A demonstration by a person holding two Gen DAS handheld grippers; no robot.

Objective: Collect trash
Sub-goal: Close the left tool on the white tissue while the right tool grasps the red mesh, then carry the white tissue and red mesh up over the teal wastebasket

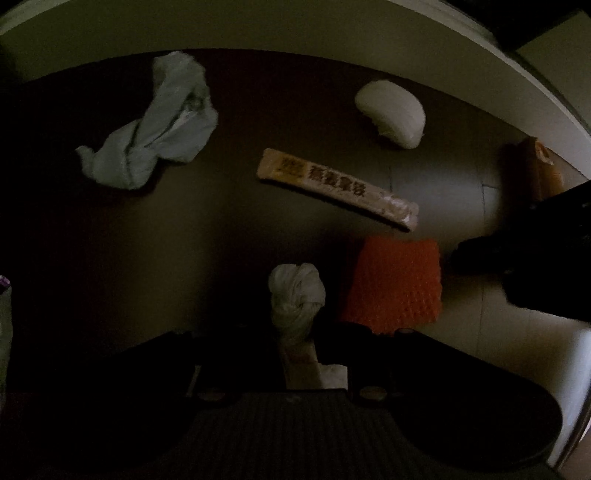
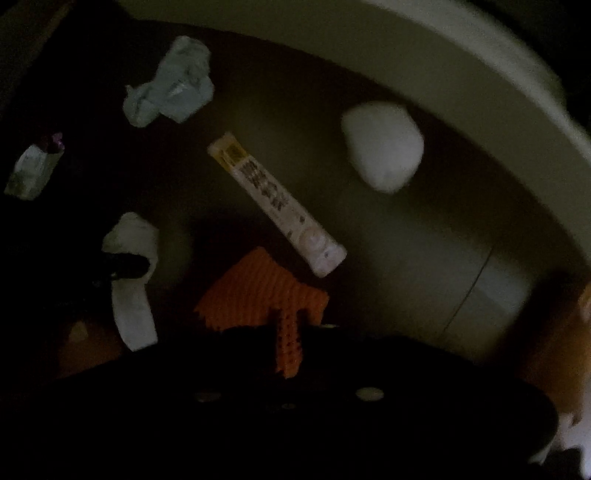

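The scene is dim. My left gripper [image 1: 299,354] is shut on a knotted white wrapper [image 1: 297,295] and holds it above the floor. My right gripper [image 2: 288,350] is shut on an orange foam net [image 2: 262,291], which also shows in the left wrist view [image 1: 393,284]. On the floor lie a long printed stick packet [image 1: 338,188] [image 2: 275,203], a crumpled pale plastic bag [image 1: 155,125] [image 2: 171,83] and a white wad [image 1: 393,112] [image 2: 382,146]. The left gripper with its wrapper [image 2: 129,280] shows at the left of the right wrist view.
A pale curved edge [image 1: 332,33] [image 2: 461,74] arcs across the far side. A small wrapper with a purple end [image 2: 35,168] lies at the far left. An orange-brown object [image 1: 541,166] sits at the right, beside the dark right gripper body [image 1: 535,251].
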